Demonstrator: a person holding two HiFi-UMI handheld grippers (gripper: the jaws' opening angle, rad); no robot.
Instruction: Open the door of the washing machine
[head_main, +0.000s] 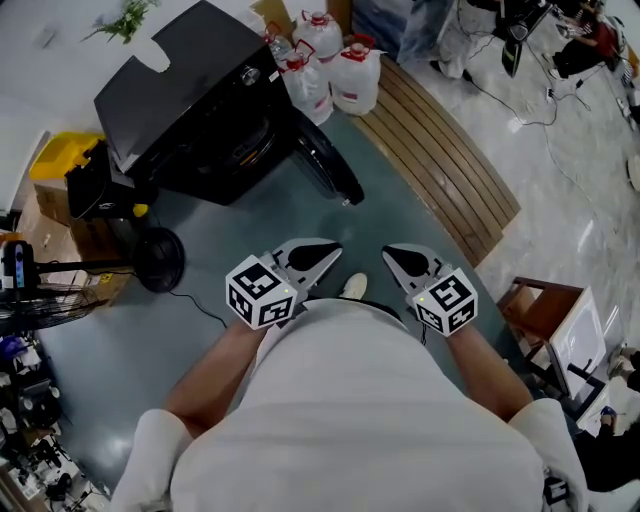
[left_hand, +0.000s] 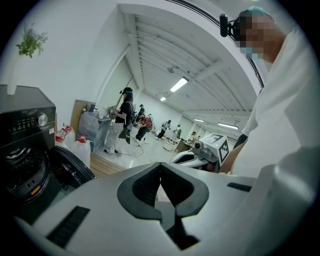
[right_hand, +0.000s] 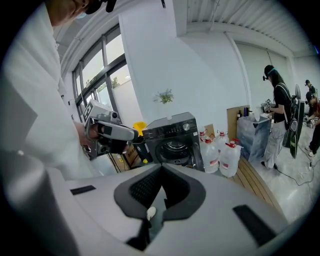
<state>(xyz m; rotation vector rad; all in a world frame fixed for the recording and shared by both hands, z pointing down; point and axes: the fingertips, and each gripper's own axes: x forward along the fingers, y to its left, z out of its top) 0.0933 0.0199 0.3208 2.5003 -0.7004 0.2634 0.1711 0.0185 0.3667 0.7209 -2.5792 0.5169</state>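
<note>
Grey-green floor (head_main: 120, 350) in an open workshop. Black front-loading washing machine (head_main: 190, 110) stands at the floor's far-left edge, its round door (head_main: 325, 160) already swung open toward the wooden slatted platform (head_main: 440, 160). Clear water jugs (head_main: 335, 70) sit beside it. Left hand-held gripper (head_main: 318, 256) and right hand-held gripper (head_main: 400, 258) are held near the person's torso, well apart from the machine. Both have their jaws closed together with nothing between them.

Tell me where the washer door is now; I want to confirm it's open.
Head view, upper centre: the door hangs open to the right of the black washing machine, just below the water jugs.
</note>
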